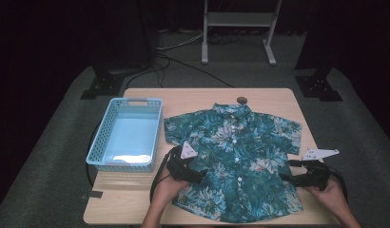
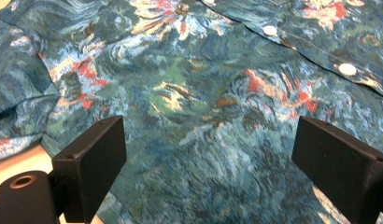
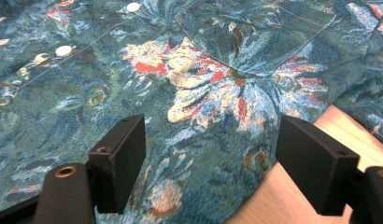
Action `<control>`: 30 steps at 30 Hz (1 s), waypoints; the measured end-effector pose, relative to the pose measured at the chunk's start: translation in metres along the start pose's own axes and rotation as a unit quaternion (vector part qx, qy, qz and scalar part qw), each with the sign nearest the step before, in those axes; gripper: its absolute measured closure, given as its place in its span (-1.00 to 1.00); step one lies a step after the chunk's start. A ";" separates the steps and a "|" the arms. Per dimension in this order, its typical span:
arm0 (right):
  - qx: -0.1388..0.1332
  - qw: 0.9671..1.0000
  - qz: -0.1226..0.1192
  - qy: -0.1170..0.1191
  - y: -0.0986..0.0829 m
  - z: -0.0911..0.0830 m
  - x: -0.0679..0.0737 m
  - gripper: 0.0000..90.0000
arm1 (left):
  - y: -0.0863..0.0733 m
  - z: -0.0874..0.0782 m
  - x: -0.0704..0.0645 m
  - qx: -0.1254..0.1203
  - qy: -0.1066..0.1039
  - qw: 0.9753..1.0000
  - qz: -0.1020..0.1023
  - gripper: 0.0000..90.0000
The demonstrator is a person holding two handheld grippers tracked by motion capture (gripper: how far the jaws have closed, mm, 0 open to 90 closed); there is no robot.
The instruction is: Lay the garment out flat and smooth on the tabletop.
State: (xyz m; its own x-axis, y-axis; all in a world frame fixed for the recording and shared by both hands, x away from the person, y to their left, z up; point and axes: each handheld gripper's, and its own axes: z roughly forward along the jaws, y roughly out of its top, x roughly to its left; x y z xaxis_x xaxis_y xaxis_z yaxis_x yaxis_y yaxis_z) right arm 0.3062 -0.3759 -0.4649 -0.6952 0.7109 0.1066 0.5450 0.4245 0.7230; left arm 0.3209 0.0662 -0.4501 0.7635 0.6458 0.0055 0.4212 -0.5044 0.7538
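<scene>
A teal floral short-sleeved shirt (image 1: pixel 236 156) lies flat and buttoned on the wooden table (image 1: pixel 131 199), collar toward the far edge. My left gripper (image 1: pixel 198 175) rests over the shirt's left side seam, jaws wide open above the fabric (image 2: pixel 208 135). My right gripper (image 1: pixel 286 178) sits at the shirt's right side edge, also open, its jaws straddling the cloth (image 3: pixel 203 140) and the bare table edge (image 3: pixel 283 196). White buttons (image 2: pixel 347 69) and a chest pocket (image 3: pixel 255 37) show close up. Nothing is held between either pair of jaws.
A light blue plastic basket (image 1: pixel 127 134) stands left of the shirt. A small round brown object (image 1: pixel 241 99) lies beyond the collar. A dark flat piece (image 1: pixel 92 194) sits at the table's front left corner. Stand legs and cables lie on the floor behind.
</scene>
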 end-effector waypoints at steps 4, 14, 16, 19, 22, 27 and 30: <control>-0.011 1.000 0.006 0.000 -0.005 -0.006 0.002 -0.47 | -0.004 -0.004 -0.003 -0.004 0.001 1.000 -0.001 -0.79; -0.032 0.999 0.029 0.001 -0.020 -0.015 0.006 -0.47 | -0.010 -0.011 -0.014 -0.009 -0.002 1.000 0.005 -0.79; -0.033 0.999 0.030 0.000 -0.023 -0.016 0.007 -0.47 | -0.011 -0.011 -0.015 -0.007 -0.005 1.000 0.006 -0.79; -0.037 0.999 0.036 -0.001 -0.027 -0.019 0.009 -0.47 | -0.012 -0.015 -0.016 -0.011 -0.008 1.000 0.002 -0.79; -0.042 0.998 0.042 -0.002 -0.032 -0.022 0.011 -0.47 | -0.014 -0.017 -0.018 -0.011 -0.008 1.000 0.001 -0.79; -0.043 0.998 0.045 -0.008 -0.040 -0.029 0.015 -0.47 | -0.018 -0.020 -0.022 -0.013 -0.017 1.000 -0.003 -0.79; -0.048 0.998 0.047 -0.009 -0.044 -0.033 0.019 -0.47 | -0.020 -0.023 -0.024 -0.012 -0.018 1.000 -0.004 -0.79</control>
State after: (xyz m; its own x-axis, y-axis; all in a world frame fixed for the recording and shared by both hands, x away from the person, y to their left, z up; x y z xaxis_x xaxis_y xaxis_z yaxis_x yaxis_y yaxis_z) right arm 0.2539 -0.3996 -0.4719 -0.6343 0.7551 0.1658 0.5594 0.3002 0.7726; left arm 0.2830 0.0735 -0.4503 0.7779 0.6280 -0.0233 0.4155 -0.4861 0.7688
